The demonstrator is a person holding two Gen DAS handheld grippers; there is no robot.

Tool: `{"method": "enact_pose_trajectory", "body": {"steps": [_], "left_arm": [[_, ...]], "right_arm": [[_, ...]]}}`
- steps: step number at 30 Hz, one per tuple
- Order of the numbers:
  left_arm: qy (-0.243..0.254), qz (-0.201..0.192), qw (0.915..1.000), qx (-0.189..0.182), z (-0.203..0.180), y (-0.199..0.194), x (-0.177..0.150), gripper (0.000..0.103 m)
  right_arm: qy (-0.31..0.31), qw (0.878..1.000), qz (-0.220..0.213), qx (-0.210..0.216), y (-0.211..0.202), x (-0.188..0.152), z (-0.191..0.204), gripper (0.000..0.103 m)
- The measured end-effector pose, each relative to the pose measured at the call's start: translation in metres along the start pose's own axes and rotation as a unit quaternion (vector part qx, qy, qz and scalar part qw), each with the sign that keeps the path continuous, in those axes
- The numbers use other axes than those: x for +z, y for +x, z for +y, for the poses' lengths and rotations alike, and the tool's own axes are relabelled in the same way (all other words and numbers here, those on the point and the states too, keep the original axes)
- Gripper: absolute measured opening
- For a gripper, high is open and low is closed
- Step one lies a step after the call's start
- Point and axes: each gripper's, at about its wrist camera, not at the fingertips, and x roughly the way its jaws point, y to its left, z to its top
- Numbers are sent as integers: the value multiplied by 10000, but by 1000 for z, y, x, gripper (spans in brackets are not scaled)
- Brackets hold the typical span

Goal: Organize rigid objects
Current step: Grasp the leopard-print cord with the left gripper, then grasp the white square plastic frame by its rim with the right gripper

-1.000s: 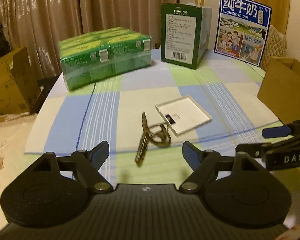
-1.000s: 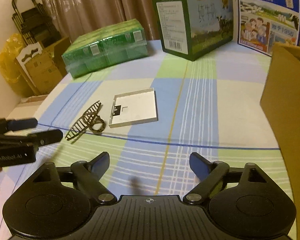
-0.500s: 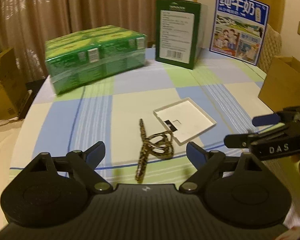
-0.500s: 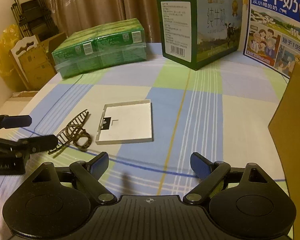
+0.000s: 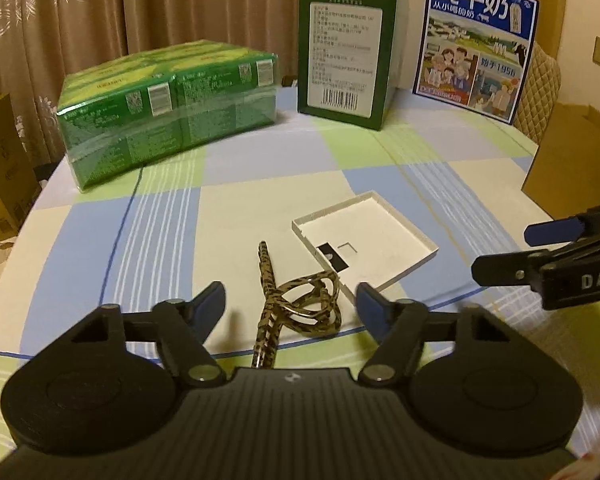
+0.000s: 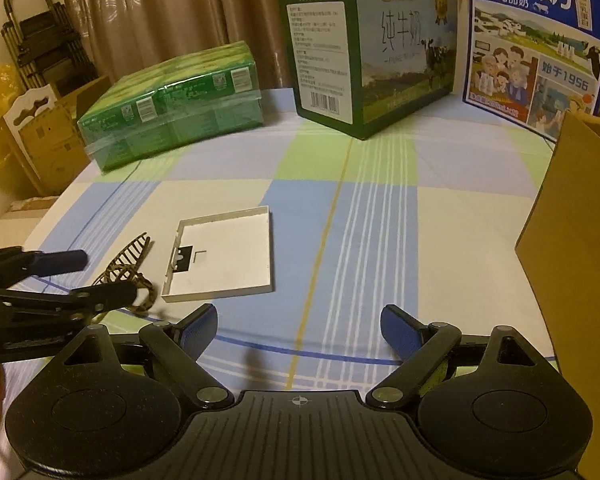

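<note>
Between the closing left claw (image 5: 290,306) fingers, hair clip (image 5: 296,306), untouched

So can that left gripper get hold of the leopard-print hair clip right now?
Probably yes: the hair clip lies between the left gripper fingers, which have just been closing without pressing it yet. Nothing blocks them.

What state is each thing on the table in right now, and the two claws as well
Hair clip: lying on the tablecloth between the left claw's fingers, not gripped.
White tray: open side up, flat, nothing loose inside.
Green shrink-wrapped pack: sealed, lying flat.
Green milk carton box: upright, closed.
Brown cardboard box: flap up; inside hidden.
Left claw: open, jaws just been closing around the clip.
Right claw: open, empty.
</note>
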Motion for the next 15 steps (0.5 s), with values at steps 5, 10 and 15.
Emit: {"method": "enact_pose_trajectory", "body": {"steps": [5,10,15], "left_arm": [[9,49,9999,-95,-3,6,0,50],[-494,215,9985,-68,7,7,2,34],[-370,180,9989,237,11,0,6,33]], "right_arm": [[-4,10000,26,3,2,-1,1,86],[-10,10000,22,23,2,0,1,86],[-49,9999,-15,123,1,-1,6,86]]}}
